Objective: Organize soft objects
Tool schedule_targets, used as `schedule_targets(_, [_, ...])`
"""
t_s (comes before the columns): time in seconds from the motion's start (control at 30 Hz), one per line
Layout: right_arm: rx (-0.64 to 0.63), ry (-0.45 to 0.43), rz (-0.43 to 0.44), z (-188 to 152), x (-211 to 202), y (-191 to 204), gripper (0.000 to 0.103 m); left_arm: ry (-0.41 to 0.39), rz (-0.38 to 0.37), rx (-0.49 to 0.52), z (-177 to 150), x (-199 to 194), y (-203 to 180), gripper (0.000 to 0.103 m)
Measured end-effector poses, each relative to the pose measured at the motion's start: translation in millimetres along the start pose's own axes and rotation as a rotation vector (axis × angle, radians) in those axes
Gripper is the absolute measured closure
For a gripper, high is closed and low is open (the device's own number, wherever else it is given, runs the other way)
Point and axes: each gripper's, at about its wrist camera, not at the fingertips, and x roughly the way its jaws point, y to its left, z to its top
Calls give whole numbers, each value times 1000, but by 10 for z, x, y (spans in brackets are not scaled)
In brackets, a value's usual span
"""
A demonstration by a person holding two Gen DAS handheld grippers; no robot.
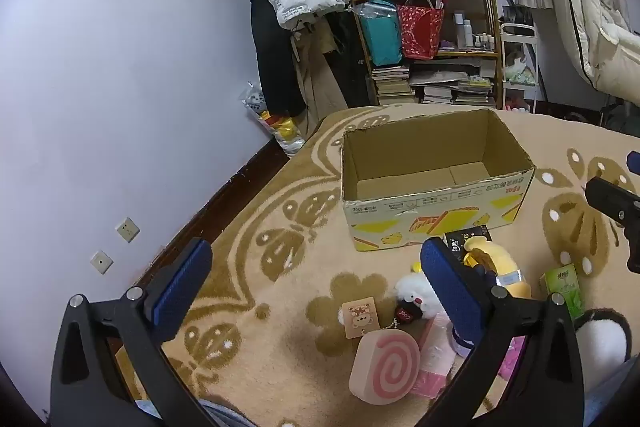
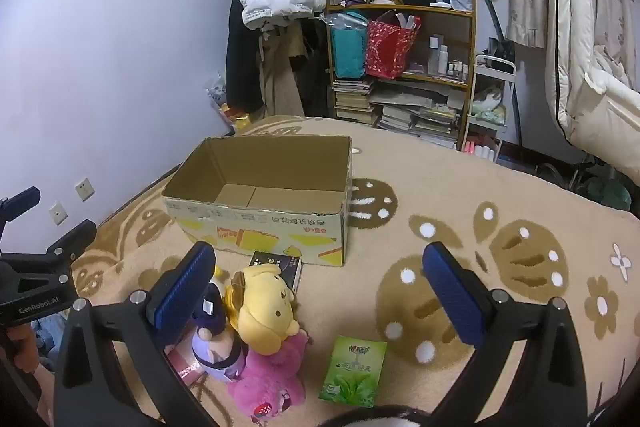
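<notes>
Both my claws are spread wide, nothing between the pads, nothing touched. Left claw [image 1: 316, 283] hangs over the patterned rug [image 1: 280, 227]; right claw [image 2: 320, 287] likewise, over the rug's bare right part.

Cardboard box [image 1: 436, 215] sits open-topped on the rug ahead of both claws, well apart from them. I see only bare cardboard floor inside it.

Soft stuff lies in a heap between the box and me:
- pink swirl-roll cushion [image 1: 384, 367], low and just inside the left claw's right finger
- white plush with a dark face [image 1: 412, 297] just behind it, small bear-print tag [image 1: 361, 317] beside it
- yellow plush [image 2: 266, 307] on top of a purple doll [image 2: 216, 347] and a pink plush [image 2: 268, 379], just right of the right claw's left finger
- black-and-white furry thing [image 1: 600, 339] at the left view's lower right edge

Non-soft items: green tissue pack [image 2: 354, 373] flat on the rug, low between the right claw's fingers; dark small carton [image 2: 278, 265] touching the box's front wall.
</notes>
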Motion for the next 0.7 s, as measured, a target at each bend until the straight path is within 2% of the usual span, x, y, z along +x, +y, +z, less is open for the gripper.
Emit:
schedule_targets(0.23, [-14,-3,-5,8,-29,7,0,-20,7,31,17,-56,-137,0])
schedule_targets(0.3, [-4,5,-8,-3,3,4,0,-6,-25,9,-4,-9,-38,0])
schedule_targets(0.7, [-2,12,-8,-23,6,-9,0,-1,-29,16,8,3,-12,0])
